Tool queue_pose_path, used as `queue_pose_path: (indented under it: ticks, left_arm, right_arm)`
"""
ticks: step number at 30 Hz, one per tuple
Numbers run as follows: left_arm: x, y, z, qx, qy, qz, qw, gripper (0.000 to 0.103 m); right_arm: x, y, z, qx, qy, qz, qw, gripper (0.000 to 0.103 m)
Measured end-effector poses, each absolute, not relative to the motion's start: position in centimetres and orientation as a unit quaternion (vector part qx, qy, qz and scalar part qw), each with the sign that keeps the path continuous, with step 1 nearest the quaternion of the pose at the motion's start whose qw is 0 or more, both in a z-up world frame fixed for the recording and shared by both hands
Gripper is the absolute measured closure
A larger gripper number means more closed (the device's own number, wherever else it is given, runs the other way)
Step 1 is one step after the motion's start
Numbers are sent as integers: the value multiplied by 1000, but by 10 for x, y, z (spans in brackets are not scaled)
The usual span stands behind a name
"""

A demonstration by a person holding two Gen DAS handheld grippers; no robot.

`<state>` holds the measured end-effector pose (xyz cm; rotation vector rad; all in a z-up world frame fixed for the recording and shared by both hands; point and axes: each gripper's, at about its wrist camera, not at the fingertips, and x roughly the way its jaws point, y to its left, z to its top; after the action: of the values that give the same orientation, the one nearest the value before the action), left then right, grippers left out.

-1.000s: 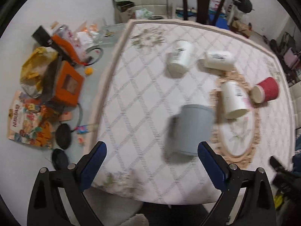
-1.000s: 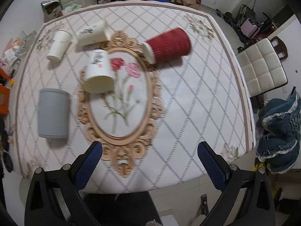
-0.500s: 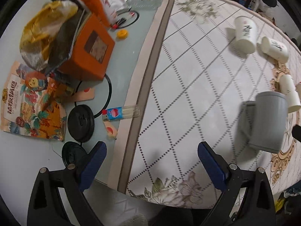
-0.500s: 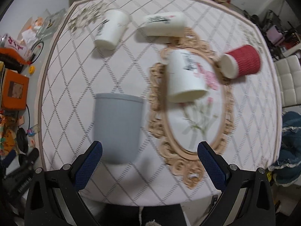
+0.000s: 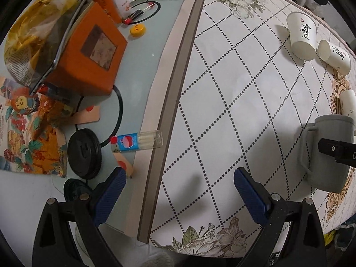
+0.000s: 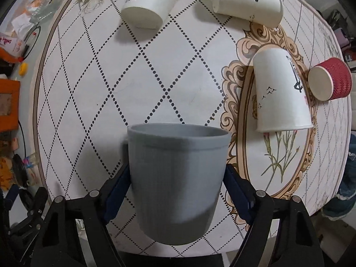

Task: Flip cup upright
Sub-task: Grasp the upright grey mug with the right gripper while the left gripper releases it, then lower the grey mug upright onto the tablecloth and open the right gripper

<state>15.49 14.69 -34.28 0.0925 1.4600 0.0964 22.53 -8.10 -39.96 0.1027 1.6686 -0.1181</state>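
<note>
Half a second earlier the right gripper [image 6: 178, 184] had hovered wide above the grey mug [image 6: 178, 178]; now its blue pads flanked the mug's body near the tablecloth's [image 6: 155, 77] near edge, seemingly touching both sides, though whether they truly pinched it could not be told. The left gripper [image 5: 178, 187] had swung off toward the table's cluttered side and hung spread and empty over the cloth's border, with the mug well to its right. Slippage looked the main risk: the mug's wall was smooth and tapered, so a light squeeze might let it twist or drop during rotation. Its handle [image 5: 306, 149], projecting sideways, might also catch a finger. A wide swing could knock the nearby paper cup [image 6: 281, 93]. The right tool reached in level, from the mug's base end.
</note>
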Motion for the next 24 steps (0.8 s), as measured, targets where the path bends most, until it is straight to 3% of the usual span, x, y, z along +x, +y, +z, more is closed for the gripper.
queue_pose_path:
  ticks: [12,24]
  left_arm:
    - [167,145,-346,27,674,20,738,1]
    - [205,151,-358,1,676,41,736,1]
  right_arm:
    - [217,-90,-387,90,701,-30,706,19]
    - [218,-77,-343,70,500,-51,862,19]
